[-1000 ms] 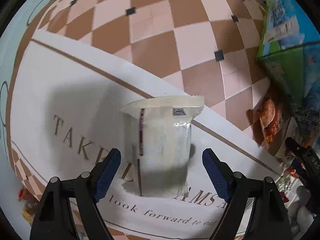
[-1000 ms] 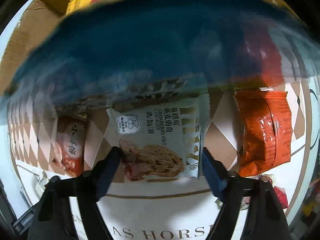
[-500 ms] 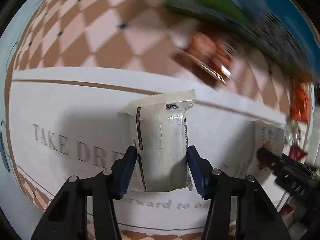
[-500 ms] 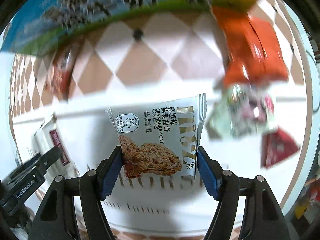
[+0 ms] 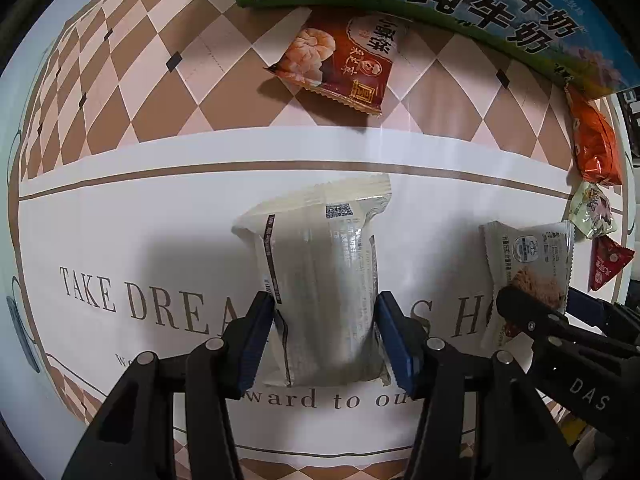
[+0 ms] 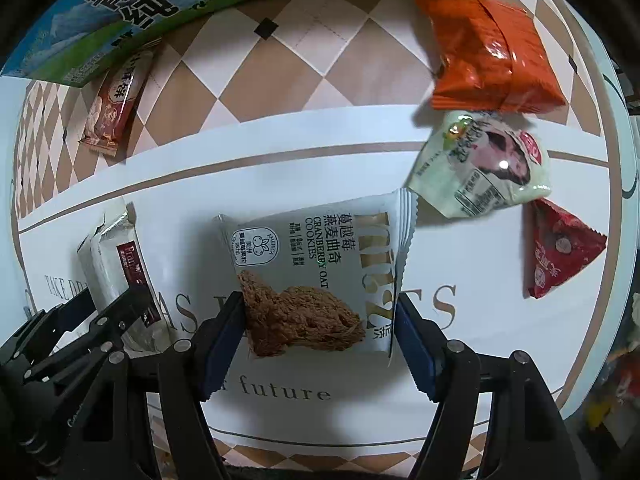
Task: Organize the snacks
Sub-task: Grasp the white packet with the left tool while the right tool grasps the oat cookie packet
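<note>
My left gripper (image 5: 324, 332) holds a cream snack packet (image 5: 320, 264) upright over the white lettered tablecloth (image 5: 120, 220). Its blue pads press the packet's sides while the jaws are opening slightly. My right gripper (image 6: 318, 320) is shut on a grey cranberry oat cookie packet (image 6: 316, 256) just to the right. Each view shows the other gripper: the cookie packet (image 5: 528, 252) appears at the right edge of the left wrist view, the cream packet (image 6: 116, 248) at the left of the right wrist view.
A blue-green milk carton box (image 5: 480, 12) lies along the far side. Before it rests a dark red snack packet (image 5: 340, 60). To the right lie an orange packet (image 6: 488, 48), a pale green packet (image 6: 480, 168) and a red triangular packet (image 6: 560, 252).
My left gripper closed on the cream packet and carried it right, toward the box. My right gripper brought the cookie packet away from the box over the white cloth, then held still.
</note>
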Tool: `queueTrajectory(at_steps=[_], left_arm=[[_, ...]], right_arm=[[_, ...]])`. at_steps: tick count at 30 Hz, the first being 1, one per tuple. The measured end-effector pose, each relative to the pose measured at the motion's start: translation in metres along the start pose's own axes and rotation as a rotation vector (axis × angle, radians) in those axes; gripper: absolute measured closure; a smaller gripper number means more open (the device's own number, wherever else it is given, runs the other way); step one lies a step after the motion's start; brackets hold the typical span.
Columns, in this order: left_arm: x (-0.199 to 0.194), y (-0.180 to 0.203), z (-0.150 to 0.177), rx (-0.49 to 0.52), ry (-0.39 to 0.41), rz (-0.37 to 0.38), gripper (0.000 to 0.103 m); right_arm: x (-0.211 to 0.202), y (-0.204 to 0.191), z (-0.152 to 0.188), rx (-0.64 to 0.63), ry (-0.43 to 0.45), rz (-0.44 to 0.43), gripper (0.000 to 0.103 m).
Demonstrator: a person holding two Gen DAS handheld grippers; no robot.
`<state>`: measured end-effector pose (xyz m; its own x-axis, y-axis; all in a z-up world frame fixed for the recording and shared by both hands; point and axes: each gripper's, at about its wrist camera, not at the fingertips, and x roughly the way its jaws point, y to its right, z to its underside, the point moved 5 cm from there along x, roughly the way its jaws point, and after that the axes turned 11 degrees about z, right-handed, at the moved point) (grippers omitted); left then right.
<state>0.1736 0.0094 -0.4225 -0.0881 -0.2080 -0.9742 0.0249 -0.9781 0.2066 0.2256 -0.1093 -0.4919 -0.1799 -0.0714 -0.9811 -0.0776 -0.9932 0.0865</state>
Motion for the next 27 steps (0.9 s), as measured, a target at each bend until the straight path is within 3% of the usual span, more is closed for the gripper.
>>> queueTrajectory(at_steps=[4,6,17,27], left_arm=[[0.003,-0.003,-0.001,-0.003,-0.004,-0.001,0.049],[0.0,-0.029,-0.012,-0.004,-0.005,-0.001,0.048],[-0.005,-0.023,-0.009,-0.003,0.007,0.026,0.055],[-0.08,0.001,-0.028,0.045,0.129,0.106,0.057]], right_arm=[[0.001,-0.001,0.001,0.003,-0.012,0.001,0.025],[0.004,-0.004,0.0,0.002,-0.02,-0.003,0.024],[-0.003,-0.012,0.008,-0.012,0.023,0.009,0.03],[-0.074,0.007,0.014,0.024,0.1,-0.115,0.031]])
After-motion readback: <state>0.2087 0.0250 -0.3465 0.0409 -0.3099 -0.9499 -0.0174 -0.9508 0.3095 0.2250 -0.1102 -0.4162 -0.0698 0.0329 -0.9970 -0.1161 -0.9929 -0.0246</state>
